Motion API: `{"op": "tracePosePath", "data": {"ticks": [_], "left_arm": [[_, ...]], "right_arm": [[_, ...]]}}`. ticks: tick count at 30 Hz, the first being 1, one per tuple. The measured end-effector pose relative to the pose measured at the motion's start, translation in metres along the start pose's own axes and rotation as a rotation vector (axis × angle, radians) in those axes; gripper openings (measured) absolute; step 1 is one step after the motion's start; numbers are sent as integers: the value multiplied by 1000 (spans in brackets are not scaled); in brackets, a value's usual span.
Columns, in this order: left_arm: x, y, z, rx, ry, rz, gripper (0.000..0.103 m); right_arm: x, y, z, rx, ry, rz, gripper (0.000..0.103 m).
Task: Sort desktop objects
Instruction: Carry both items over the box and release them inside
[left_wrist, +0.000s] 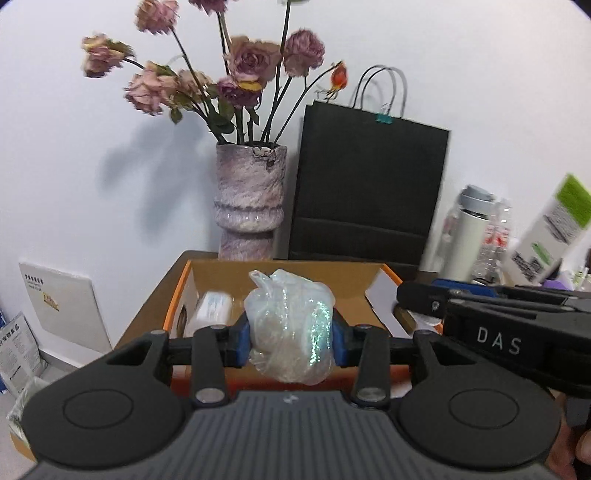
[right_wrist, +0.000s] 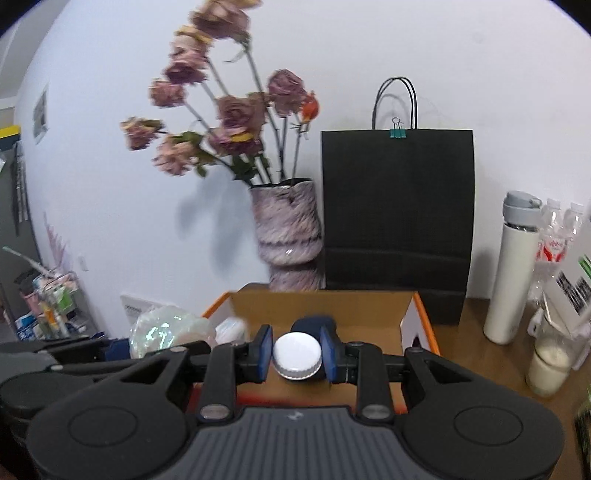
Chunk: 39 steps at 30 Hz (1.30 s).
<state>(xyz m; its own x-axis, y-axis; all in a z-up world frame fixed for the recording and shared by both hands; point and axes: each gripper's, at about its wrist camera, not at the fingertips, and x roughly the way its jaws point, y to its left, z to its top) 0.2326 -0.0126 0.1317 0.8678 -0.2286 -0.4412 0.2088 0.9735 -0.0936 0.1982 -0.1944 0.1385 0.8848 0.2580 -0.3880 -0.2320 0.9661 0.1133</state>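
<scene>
My left gripper (left_wrist: 291, 341) is shut on a crumpled clear iridescent plastic bag (left_wrist: 291, 325) and holds it over the near edge of an open orange cardboard box (left_wrist: 177, 291). A white wrapped packet (left_wrist: 212, 312) lies inside the box at its left. My right gripper (right_wrist: 296, 353) is shut on a dark blue bottle with a white screw cap (right_wrist: 296, 356), also above the box (right_wrist: 424, 317). The bag shows at the left of the right wrist view (right_wrist: 166, 328). The right gripper's body reaches in from the right of the left wrist view (left_wrist: 498, 332).
A purple vase with dried roses (left_wrist: 249, 206) and a black paper bag (left_wrist: 369, 192) stand behind the box against the white wall. A white flask (right_wrist: 511, 269), plastic water bottles (right_wrist: 554, 240), a jar of white liquid (right_wrist: 548, 365) and a white-green carton (left_wrist: 546, 236) stand at the right.
</scene>
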Motion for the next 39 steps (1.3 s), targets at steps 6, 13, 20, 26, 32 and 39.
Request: {"op": "tracePosePath", "data": {"ticks": [6,13,20,26,32,39], "left_arm": [[86,9,33,-18,115,46,42],[172,30,37,-79,309,128,42],[211,30,36,-87,432,148,43],[236,33,29,-81,504,164,46],[229,41,34,-143,501,174,51],[192,45,60,-127,426,148,63]], "right_arm": [[81,-20,38,8,95,-13,27],[172,-39,41,40,284,-12,27],[246,-46,29,54,514,-37,27],[270,-48,26,37,567,-52,28],[276,-53,28,105,572,-31,34],[252,-60,41,161,538,-30,62]]}}
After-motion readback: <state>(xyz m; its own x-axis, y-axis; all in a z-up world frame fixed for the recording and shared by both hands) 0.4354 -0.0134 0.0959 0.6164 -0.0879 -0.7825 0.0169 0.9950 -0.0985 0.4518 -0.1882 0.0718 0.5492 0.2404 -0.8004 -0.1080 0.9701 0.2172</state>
